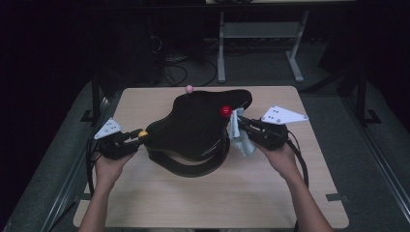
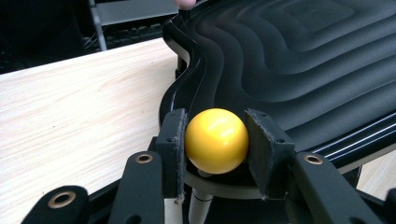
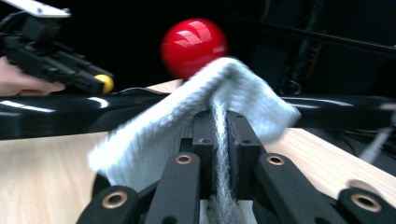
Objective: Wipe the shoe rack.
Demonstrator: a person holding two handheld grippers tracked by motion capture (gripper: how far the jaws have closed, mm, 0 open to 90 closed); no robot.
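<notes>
Nearest the person, two bare forearms come in over the near edge of the pale wood-grain table (image 1: 232, 193), each hand holding a black two-jaw gripper. The left gripper (image 1: 138, 135) sits at the left side of the table, and its jaws are clamped on a glossy yellow ball knob (image 2: 216, 140) that stands on a thin stem at the left end of a black, curved, ridged plastic board (image 1: 193, 126); in the left gripper view the two pads press the ball from either side. The right gripper (image 1: 241, 123) sits at the right side of the board, its jaws closed together on a pale grey knitted cloth (image 3: 187, 126), which is pinched in a fold between the pads and spills out on both sides. In the high view the cloth hangs down beside the board's right edge, just next to a shiny red ball knob (image 1: 226, 111) that rises from the board's right side. In the right gripper view the red knob shows just above the cloth's top fold; whether they touch cannot be told. The board lies in the middle of the table, resting on a black curved base. At its far edge stands a small pink ball knob (image 1: 189, 89). Beyond the table stands a grey metal frame (image 1: 261, 43) in the dark.
</notes>
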